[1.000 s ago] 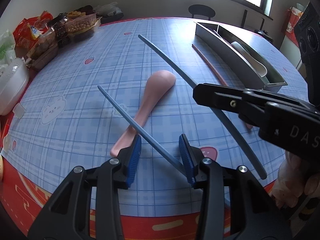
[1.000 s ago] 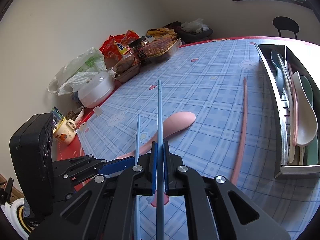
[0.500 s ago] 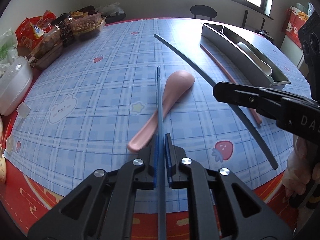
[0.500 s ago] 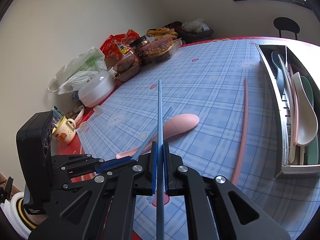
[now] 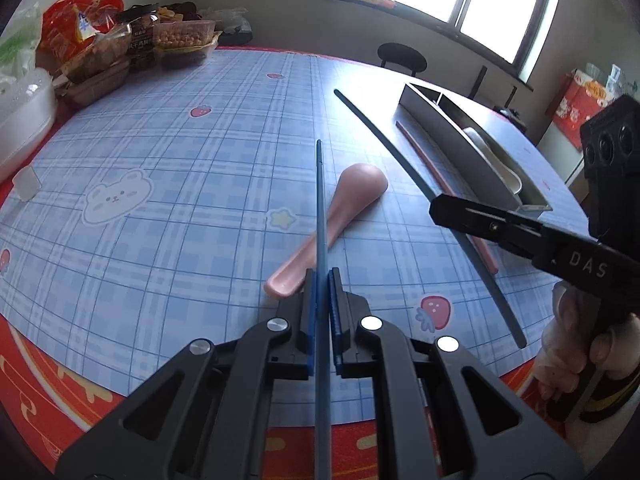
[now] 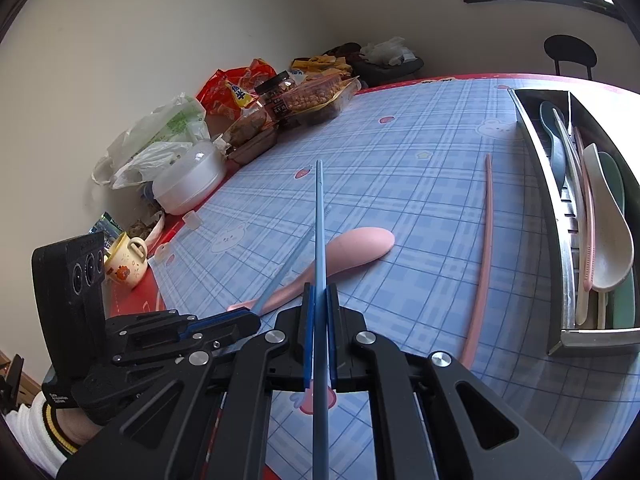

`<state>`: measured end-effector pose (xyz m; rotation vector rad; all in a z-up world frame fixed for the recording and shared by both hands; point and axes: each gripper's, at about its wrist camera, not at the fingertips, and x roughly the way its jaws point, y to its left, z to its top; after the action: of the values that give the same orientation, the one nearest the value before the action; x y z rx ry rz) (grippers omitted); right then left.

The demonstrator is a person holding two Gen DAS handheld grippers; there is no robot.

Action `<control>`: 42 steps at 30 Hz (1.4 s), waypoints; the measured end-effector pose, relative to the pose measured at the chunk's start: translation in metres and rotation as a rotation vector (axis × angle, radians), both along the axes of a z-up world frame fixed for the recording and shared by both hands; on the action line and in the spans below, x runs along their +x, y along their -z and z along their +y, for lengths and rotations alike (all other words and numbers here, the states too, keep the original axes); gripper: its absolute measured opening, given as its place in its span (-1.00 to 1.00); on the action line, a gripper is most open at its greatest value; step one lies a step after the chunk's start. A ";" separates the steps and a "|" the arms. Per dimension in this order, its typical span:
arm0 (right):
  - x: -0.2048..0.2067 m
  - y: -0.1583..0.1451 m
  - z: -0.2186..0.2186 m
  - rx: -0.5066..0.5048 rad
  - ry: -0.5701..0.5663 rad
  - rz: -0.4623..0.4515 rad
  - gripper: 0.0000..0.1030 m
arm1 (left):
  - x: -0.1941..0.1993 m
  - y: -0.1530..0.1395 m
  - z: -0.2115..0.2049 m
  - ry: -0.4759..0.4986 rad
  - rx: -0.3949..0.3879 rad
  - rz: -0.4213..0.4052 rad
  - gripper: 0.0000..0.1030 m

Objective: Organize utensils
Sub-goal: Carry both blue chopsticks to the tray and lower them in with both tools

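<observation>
Currently both grippers, left gripper and right gripper, each clamp a blue chopstick pointing 12 o'clock; utensil tray lies at right's 2 o'clock, nearer it.

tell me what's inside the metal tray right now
The metal tray holds a white spoon, a dark spoon, a green one, and pink and white chopsticks. Anything beneath them is hidden.

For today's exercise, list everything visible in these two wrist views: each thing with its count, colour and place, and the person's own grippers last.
blue chopsticks: two, blue, one clamped in each gripper
pink spoon: one, pink, mid-table
pink chopstick: one, pink, beside the tray
metal tray: one, silver, right side, holding spoons and chopsticks
snack packs: several, mixed colours, far edge
mug: one, cream, table's left edge
left gripper: black, shut
right gripper: black, shut
</observation>
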<state>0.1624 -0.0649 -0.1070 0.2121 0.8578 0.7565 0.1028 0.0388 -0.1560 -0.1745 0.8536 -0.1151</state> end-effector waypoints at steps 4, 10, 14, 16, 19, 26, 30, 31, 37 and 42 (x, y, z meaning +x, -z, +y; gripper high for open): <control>-0.001 0.000 0.003 -0.012 -0.005 -0.007 -0.88 | -0.011 -0.007 0.013 -0.016 -0.088 -0.072 -0.80; -0.001 0.002 0.005 -0.020 0.000 -0.008 -0.88 | -0.017 -0.010 0.030 -0.039 -0.187 -0.112 -0.80; 0.000 0.002 0.006 -0.017 0.004 -0.008 -0.88 | -0.017 -0.010 0.028 -0.029 -0.197 -0.110 -0.80; 0.000 0.001 0.005 -0.017 0.005 -0.011 -0.88 | -0.017 -0.010 0.028 -0.027 -0.199 -0.110 -0.80; -0.001 0.001 0.005 -0.018 0.005 -0.013 -0.88 | -0.017 -0.010 0.029 -0.036 -0.195 -0.109 -0.80; 0.004 -0.001 -0.004 -0.004 0.025 0.000 -0.88 | -0.014 -0.019 0.036 -0.063 -0.219 -0.097 -0.80; 0.008 -0.008 -0.017 0.039 0.036 0.016 -0.88 | -0.012 -0.037 0.037 -0.062 -0.218 -0.124 -0.80; 0.008 -0.011 -0.023 0.051 0.038 0.012 -0.88 | -0.010 -0.042 0.036 -0.059 -0.221 -0.131 -0.80; 0.026 -0.042 -0.066 0.098 0.115 -0.042 -0.88 | 0.011 -0.074 0.020 -0.027 -0.236 -0.179 -0.80; 0.057 -0.062 -0.110 0.098 0.250 -0.110 -0.88 | 0.048 -0.089 -0.012 0.012 -0.280 -0.184 -0.80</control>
<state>0.2196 -0.1750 -0.0449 0.3552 0.6751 0.5707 0.1511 0.0271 -0.0674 -0.4148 0.6522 -0.2581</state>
